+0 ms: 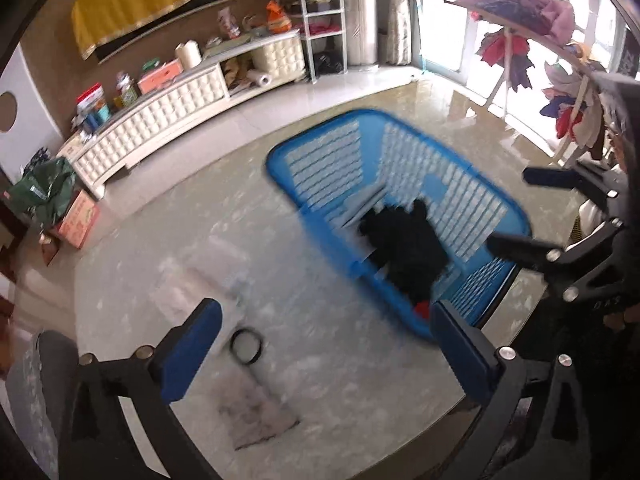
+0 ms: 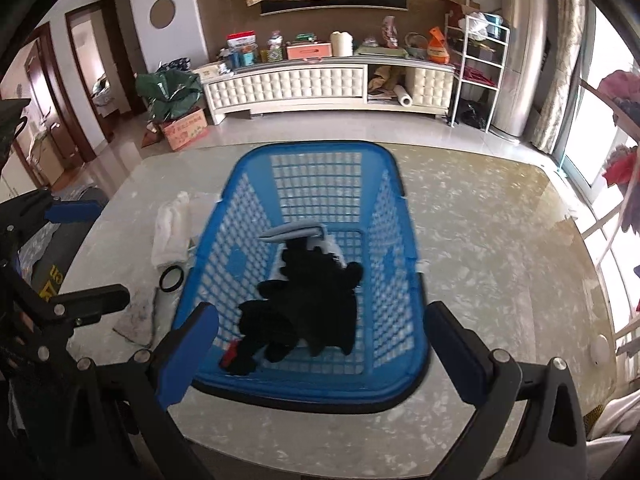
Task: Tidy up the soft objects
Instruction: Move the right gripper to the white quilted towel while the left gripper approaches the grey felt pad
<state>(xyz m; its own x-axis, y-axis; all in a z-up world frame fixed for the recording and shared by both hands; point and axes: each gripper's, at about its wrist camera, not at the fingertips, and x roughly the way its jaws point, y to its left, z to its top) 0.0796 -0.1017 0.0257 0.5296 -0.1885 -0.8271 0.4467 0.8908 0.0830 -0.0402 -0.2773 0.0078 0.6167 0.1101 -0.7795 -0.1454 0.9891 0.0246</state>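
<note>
A blue plastic basket point(image 2: 394, 236) stands on the marble table; it also shows in the left wrist view point(image 1: 288, 168). Inside lie a black soft garment point(image 2: 304, 312) and a pale blue folded item point(image 2: 294, 232); the black garment shows in the left wrist view point(image 1: 404, 248). My right gripper point(image 2: 320, 354) is open and empty at the basket's near rim. My left gripper point(image 1: 324, 350) is open and empty over the table left of the basket. A white cloth point(image 2: 170, 236), a black hair band point(image 2: 171, 278) and a grey cloth point(image 2: 138, 322) lie left of the basket.
The hair band point(image 1: 245, 346) and grey cloth point(image 1: 260, 416) lie between my left fingers. The table's front edge point(image 2: 320, 456) is close. A white TV cabinet point(image 2: 296, 84) stands beyond, a clothes rack point(image 1: 532, 32) at the right.
</note>
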